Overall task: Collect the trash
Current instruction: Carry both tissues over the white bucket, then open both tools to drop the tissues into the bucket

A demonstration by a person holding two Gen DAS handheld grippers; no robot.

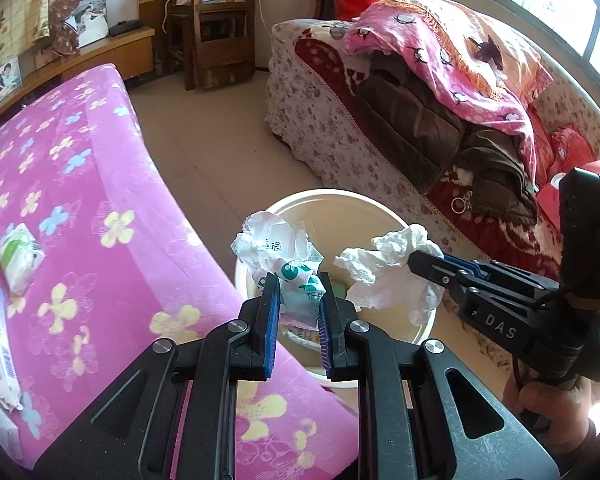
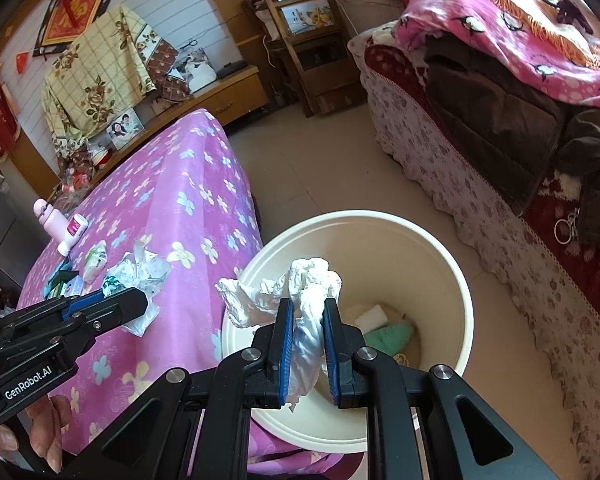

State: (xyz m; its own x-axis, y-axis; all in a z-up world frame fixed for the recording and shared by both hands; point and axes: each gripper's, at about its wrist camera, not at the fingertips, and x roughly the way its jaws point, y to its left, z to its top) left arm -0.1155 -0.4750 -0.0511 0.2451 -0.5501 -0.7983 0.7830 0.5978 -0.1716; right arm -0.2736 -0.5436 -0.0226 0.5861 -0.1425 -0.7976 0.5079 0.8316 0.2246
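right tool (image 2: 305, 312) gripping tissue (image 2: 304, 320) — twisted upright; left tool (image 1: 298, 292) gripping wrapper (image 1: 288, 256)

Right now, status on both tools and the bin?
Left tool shut on wrapper, right tool shut on tissue. Both over bin. Nothing in the way.

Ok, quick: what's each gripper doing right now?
Left gripper: shut on a crumpled wrapper, above the bin.
Right gripper: shut on a tissue, above the bin.
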